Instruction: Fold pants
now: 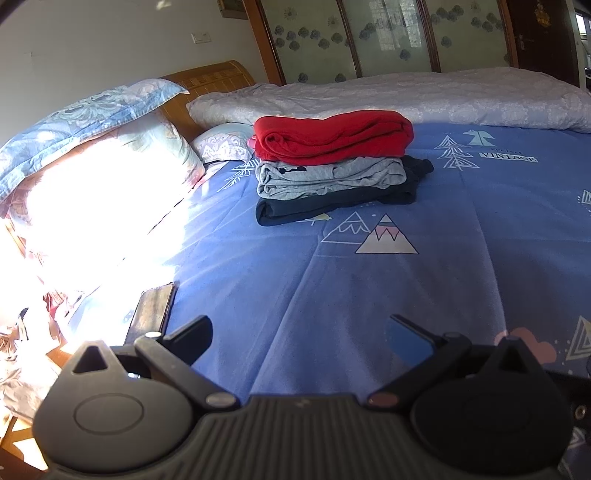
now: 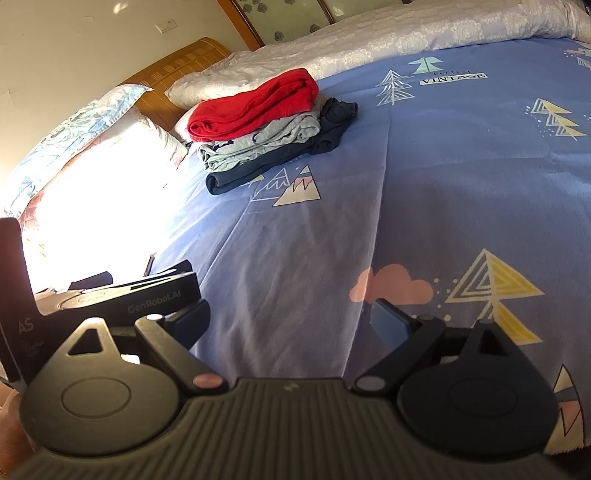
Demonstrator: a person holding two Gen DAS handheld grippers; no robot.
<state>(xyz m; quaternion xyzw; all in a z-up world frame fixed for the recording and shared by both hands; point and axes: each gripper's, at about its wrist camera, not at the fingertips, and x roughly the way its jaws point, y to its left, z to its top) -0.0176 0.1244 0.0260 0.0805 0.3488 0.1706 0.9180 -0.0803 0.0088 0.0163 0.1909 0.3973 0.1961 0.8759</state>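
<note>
Already folded, red pants [image 1: 332, 133] top a stack on the bed [image 1: 369, 280]; glare hides its left edge. Both left tongs [image 1: 299, 332] and right tongs [image 2: 291, 317] gape wide, empty.

Home bedroom. Wide bed [image 1: 332, 288] under blue printed sheet, wooden headboard [image 1: 210, 75], floral pillows [image 1: 85, 110], pale quilt [image 1: 406, 96] along far side. Stack of folded clothes [image 1: 332, 162] on sheet. Patterned glass sliding doors [image 1: 369, 33] behind, wall switch [image 1: 201, 37].

Black ribbed tongs [image 1: 299, 330], blue pads [image 1: 408, 341]
</note>
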